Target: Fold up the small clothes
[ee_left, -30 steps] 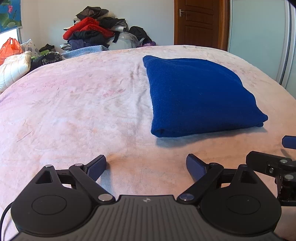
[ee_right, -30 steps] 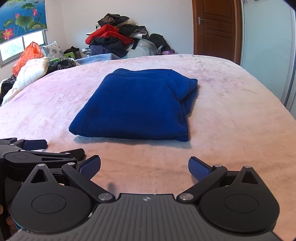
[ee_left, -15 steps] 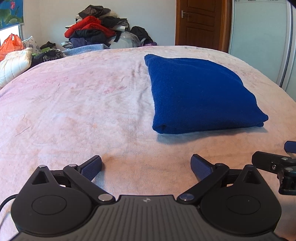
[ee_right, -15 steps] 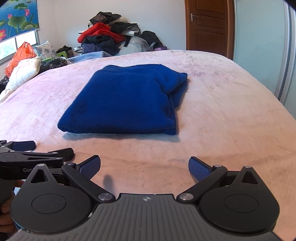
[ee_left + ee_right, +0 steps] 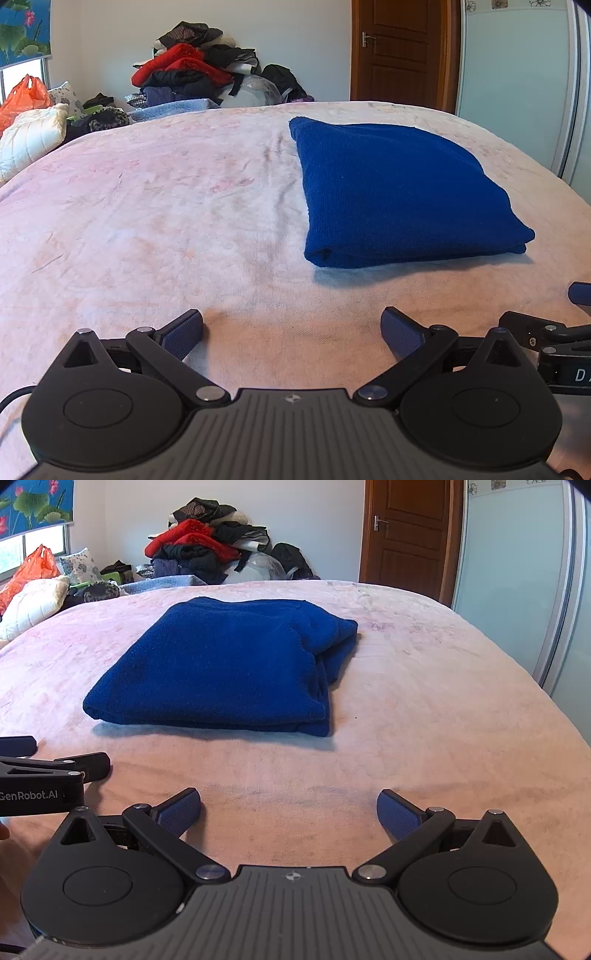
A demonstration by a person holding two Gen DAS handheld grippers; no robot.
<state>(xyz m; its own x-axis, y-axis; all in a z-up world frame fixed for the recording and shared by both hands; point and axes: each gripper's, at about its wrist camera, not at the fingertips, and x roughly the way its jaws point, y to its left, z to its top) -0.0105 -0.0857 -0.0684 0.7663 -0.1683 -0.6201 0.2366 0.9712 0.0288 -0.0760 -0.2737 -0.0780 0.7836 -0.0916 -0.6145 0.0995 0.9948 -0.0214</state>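
Item: blue garment (image 5: 399, 192), folded into a thick rectangular packet, lying flat on the bed (image 5: 147, 221) toward its far half. No gripper touches it.

Left gripper (image 5: 291, 328): jaws spread wide, empty, hovering low over bare bedcover, near the packet's near edge but apart from it. The jaws have just been opening to full width; nothing lies between them.

Right gripper (image 5: 288, 808): jaws likewise wide and empty, over bare cover in front of the packet, apart from it.

Change since a second ago: both views sit slightly farther back from the packet, which keeps its shape and place. Judgement: the fold on this piece looks finished and released; the next piece would likely come from the clothes pile (image 5: 192, 74) beyond the bed's far edge.

View differences:
- Left view: shows the packet's left, closed fold edge, smooth and rounded, and the near left corner; the right gripper's tip enters at the right border.
- Right view: shows the packet's right side, where stacked layers gape and a lump of cloth bulges at the far right corner (image 5: 340, 635), untidier than the left view suggests; also the left gripper's lettered body and a sliver of a hand (image 5: 3, 830) at the left border.
- Both: door (image 5: 402, 51), orange bag (image 5: 26, 96), pillow (image 5: 29, 140).
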